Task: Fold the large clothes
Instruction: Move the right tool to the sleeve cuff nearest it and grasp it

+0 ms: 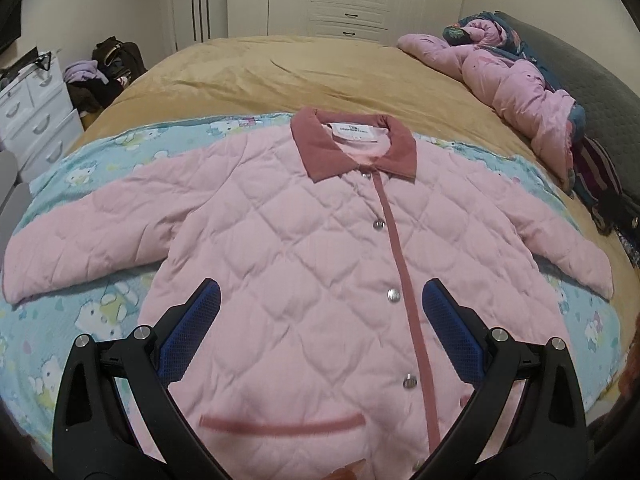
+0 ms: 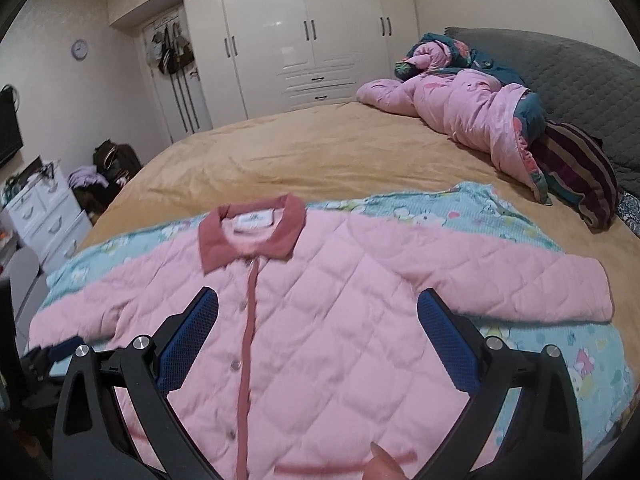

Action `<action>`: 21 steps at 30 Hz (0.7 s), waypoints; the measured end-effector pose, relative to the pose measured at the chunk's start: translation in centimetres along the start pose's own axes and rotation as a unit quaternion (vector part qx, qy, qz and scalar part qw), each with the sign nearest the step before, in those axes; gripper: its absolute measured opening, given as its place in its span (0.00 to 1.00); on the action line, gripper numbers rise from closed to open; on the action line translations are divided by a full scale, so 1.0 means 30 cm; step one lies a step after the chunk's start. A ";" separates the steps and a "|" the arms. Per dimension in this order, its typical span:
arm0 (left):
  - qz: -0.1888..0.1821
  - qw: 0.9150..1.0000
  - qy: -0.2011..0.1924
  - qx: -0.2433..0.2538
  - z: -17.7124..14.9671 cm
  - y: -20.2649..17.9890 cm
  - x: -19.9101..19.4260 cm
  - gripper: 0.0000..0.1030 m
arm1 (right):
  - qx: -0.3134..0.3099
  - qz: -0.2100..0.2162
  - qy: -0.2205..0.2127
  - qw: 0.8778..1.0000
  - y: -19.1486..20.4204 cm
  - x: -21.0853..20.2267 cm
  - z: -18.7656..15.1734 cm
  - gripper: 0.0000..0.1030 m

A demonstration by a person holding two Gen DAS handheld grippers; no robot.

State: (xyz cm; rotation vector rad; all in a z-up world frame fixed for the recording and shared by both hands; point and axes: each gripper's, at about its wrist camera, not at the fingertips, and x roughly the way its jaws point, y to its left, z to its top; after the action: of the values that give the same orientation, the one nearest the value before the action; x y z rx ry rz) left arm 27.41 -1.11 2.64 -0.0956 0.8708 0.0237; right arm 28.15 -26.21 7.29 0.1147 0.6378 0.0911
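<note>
- My left gripper hangs over the lower front of the pink quilted jacket, its blue-padded fingers spread wide and holding nothing.
- My right gripper is spread just as wide, above the jacket's chest on the side of its right-hand sleeve, also empty.
- The jacket lies face up and buttoned on a light-blue cartoon-print blanket, sleeves stretched out to both sides, darker pink collar pointing away from me.
- The blanket lies on the tan cover of the bed.
- A crumpled pink quilt is heaped at the far right of the bed, well apart from the jacket.
- At the bottom edge of the right wrist view a blurred fingertip shows, probably touching the jacket's hem, though I cannot tell for sure.
- White wardrobes line the far wall.
</note>
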 end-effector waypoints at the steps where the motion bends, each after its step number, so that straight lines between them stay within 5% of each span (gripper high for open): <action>1: -0.001 1.000 0.001 -0.001 0.011 -0.005 0.013 0.92 | 0.006 -0.004 0.000 1.000 -0.018 0.022 0.017 0.96; 10: -0.005 1.000 0.002 0.006 0.097 -0.072 0.145 0.92 | 0.069 -0.042 0.019 0.997 -0.240 0.198 0.054 0.96; 21: -0.007 1.000 0.029 -0.007 0.125 -0.136 0.347 0.92 | 0.160 -0.123 0.045 0.978 -0.564 0.333 0.006 0.96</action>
State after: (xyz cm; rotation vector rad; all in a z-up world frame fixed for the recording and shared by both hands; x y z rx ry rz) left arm 37.22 -5.02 -2.61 -0.1153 0.9282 0.0133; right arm 37.10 -41.76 -0.72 0.3430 0.7492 -0.2476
